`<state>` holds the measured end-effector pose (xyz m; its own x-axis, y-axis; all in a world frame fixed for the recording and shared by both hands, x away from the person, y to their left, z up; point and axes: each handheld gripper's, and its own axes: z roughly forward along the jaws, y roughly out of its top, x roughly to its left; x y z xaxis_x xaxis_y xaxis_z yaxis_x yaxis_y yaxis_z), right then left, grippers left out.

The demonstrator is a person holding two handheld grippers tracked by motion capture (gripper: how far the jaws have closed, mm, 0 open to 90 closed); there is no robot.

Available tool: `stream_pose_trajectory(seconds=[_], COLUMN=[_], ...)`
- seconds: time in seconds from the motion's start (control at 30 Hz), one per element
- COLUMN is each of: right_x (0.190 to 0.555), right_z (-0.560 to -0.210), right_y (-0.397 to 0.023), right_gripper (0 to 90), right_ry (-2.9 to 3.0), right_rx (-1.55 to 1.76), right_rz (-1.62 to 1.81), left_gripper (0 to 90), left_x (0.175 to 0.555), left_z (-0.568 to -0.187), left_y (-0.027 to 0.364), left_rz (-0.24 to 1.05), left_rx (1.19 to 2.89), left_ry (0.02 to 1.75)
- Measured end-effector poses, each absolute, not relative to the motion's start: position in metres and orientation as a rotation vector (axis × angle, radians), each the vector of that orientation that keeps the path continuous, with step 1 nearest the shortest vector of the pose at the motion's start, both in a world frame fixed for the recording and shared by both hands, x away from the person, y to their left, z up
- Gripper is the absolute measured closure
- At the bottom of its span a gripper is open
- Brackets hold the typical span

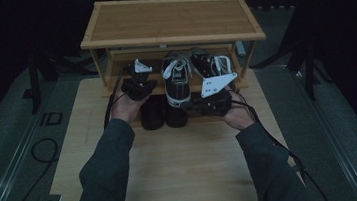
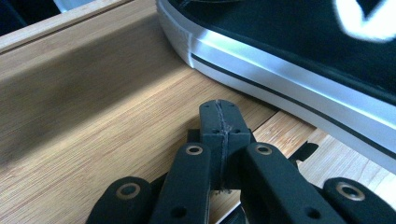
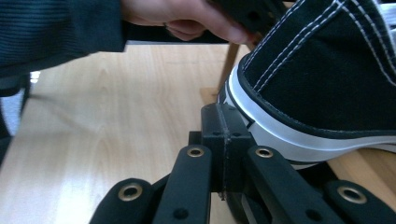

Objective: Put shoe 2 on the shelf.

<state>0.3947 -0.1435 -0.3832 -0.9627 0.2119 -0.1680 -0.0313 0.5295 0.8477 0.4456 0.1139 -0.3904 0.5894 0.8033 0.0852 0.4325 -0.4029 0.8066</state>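
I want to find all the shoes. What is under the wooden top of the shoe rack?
Under the rack's top board, two black-and-white sneakers sit on the lower shelf. The shut left gripper and right gripper reach in there. The board hides the shelf's back part.

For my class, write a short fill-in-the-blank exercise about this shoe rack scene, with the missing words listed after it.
1. The rack is made of ____.
2. The jaws of the left gripper are ____.
3. The black sneaker has a ____ sole.
4. The right gripper comes at the sneaker's ____ end.

Missing words: wood; shut; white; toe
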Motion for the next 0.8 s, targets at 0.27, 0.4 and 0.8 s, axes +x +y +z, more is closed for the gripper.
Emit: stream_pose_trajectory(seconds=[0.27, 0.4, 0.8], right_x=[0.403, 0.406, 0.411], right_z=[-0.387, -0.388, -0.388], right_y=[-0.142, -0.142, -0.126], right_gripper=[90.0, 90.0, 90.0], right_ry=[2.485, 2.446, 2.427], right_rx=[0.219, 0.272, 0.269], right_rz=[1.366, 1.349, 1.312], left_gripper=[90.0, 90.0, 90.0], left_x=[0.445, 0.445, 0.445], left_z=[-0.39, -0.39, -0.391], left_y=[0.114, 0.113, 0.113], left_rz=[0.622, 0.63, 0.626], left_rx=[2.05, 2.051, 2.039], left_ry=[0.978, 0.975, 0.978])
